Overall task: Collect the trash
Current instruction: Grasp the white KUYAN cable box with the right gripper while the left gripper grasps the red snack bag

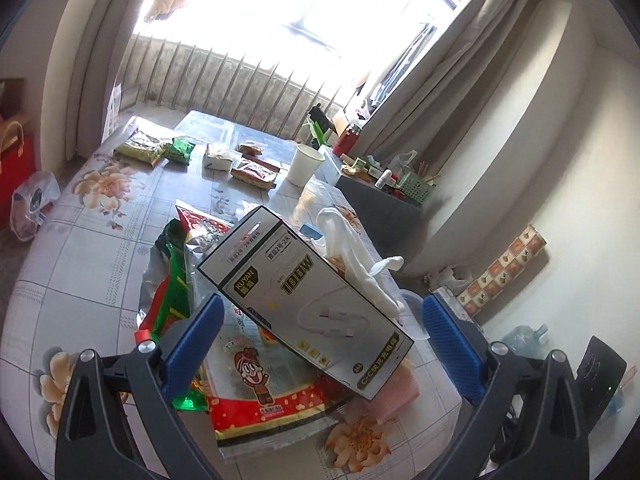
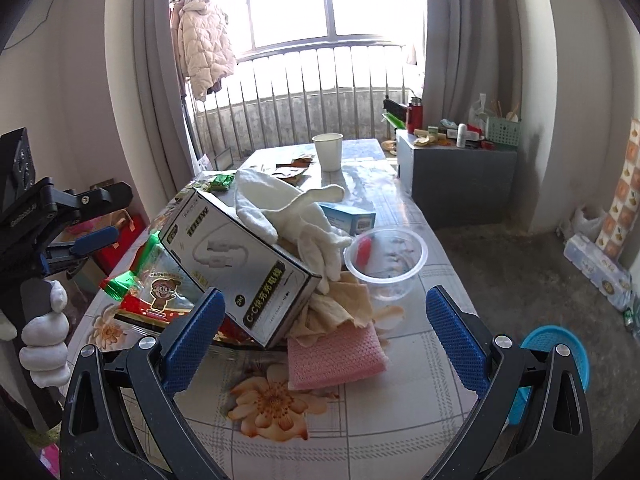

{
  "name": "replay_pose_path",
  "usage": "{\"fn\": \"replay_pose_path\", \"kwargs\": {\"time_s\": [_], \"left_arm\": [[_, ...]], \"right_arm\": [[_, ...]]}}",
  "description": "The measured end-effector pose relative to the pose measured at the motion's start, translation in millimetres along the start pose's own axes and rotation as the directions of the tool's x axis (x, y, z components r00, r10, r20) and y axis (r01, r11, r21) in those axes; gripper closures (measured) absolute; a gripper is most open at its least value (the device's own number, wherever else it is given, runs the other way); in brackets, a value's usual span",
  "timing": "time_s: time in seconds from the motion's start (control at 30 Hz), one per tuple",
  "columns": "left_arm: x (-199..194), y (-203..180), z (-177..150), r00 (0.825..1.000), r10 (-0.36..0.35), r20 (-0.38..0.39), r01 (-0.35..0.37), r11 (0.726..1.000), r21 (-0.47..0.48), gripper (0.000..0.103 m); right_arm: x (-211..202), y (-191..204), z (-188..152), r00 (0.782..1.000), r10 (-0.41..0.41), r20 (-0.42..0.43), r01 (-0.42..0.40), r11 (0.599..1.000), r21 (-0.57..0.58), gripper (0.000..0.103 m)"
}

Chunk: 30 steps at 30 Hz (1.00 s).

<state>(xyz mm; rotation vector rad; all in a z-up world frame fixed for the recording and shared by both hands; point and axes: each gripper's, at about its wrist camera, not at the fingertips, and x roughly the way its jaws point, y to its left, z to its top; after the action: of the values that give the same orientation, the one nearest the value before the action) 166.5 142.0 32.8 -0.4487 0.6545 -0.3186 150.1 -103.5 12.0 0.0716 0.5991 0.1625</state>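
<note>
Trash is heaped on the worktop (image 2: 400, 420) just ahead of both claws, so I'd start with the left claw (image 1: 320, 340), spread wide and empty, closing across the cable box (image 1: 308, 300) by its narrow sides (the white glove (image 1: 352, 256) draped on it may slide off). Right claw (image 2: 324, 332) also gapes empty, the pink cloth (image 2: 336, 356) between its fingers; beyond, the box reads "KUYAN", "100W" and "C-C".

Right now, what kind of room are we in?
Probably a lived-in room at home: a padded coat hangs by the barred window, and snack bags litter a table with a flowered cloth.
</note>
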Motion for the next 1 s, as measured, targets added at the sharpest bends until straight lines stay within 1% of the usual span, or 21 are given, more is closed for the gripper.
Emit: {"fn": "replay_pose_path", "kwargs": {"time_s": [0.07,0.13,0.2,0.3,0.37,0.43,0.53,0.6,0.7,0.8,0.87,0.93,1.0], "left_arm": [[15,9,8,0.999,-0.006,-0.048,0.004,0.999,-0.044,0.006],[27,18,12,0.995,-0.031,-0.090,0.022,0.995,-0.098,0.006],[34,24,13,0.993,-0.047,-0.111,0.032,0.991,-0.134,0.007],[40,29,9,0.991,-0.049,-0.128,0.028,0.987,-0.156,0.011],[43,32,4,0.988,-0.054,-0.146,0.030,0.986,-0.162,0.014],[44,35,0,0.986,-0.050,-0.158,0.024,0.986,-0.166,0.015],[45,42,-3,0.986,-0.044,-0.160,0.015,0.984,-0.178,0.015],[45,47,-4,0.986,-0.044,-0.162,0.014,0.983,-0.185,0.015],[44,51,-5,0.986,-0.037,-0.165,0.006,0.983,-0.186,0.015],[43,54,-7,0.984,-0.046,-0.170,0.011,0.980,-0.199,0.015],[43,56,-7,0.980,-0.072,-0.184,0.030,0.976,-0.217,0.015],[43,57,-9,0.976,-0.091,-0.200,0.041,0.970,-0.240,0.014],[41,56,-10,0.974,-0.095,-0.206,0.044,0.969,-0.242,0.014]], "right_arm": [[6,4,7,1.000,0.030,0.003,-0.030,0.999,-0.030,0.011],[16,5,14,0.995,0.097,-0.017,-0.098,0.994,-0.040,0.014],[31,6,25,0.985,0.168,-0.044,-0.170,0.985,-0.036,0.022],[58,6,40,0.964,0.248,-0.098,-0.250,0.968,-0.013,0.031],[78,5,47,0.949,0.282,-0.138,-0.282,0.959,0.023,0.032],[96,3,49,0.929,0.319,-0.186,-0.314,0.948,0.058,0.033],[107,9,43,0.904,0.346,-0.249,-0.342,0.938,0.063,0.035],[107,15,39,0.884,0.374,-0.281,-0.373,0.926,0.060,0.037],[92,25,31,0.867,0.401,-0.295,-0.410,0.911,0.034,0.037],[74,37,24,0.860,0.414,-0.298,-0.436,0.900,-0.010,0.037],[63,46,19,0.852,0.426,-0.303,-0.456,0.889,-0.032,0.037],[54,55,15,0.840,0.445,-0.310,-0.481,0.875,-0.049,0.037],[49,65,8,0.830,0.460,-0.316,-0.503,0.861,-0.068,0.037]]}}
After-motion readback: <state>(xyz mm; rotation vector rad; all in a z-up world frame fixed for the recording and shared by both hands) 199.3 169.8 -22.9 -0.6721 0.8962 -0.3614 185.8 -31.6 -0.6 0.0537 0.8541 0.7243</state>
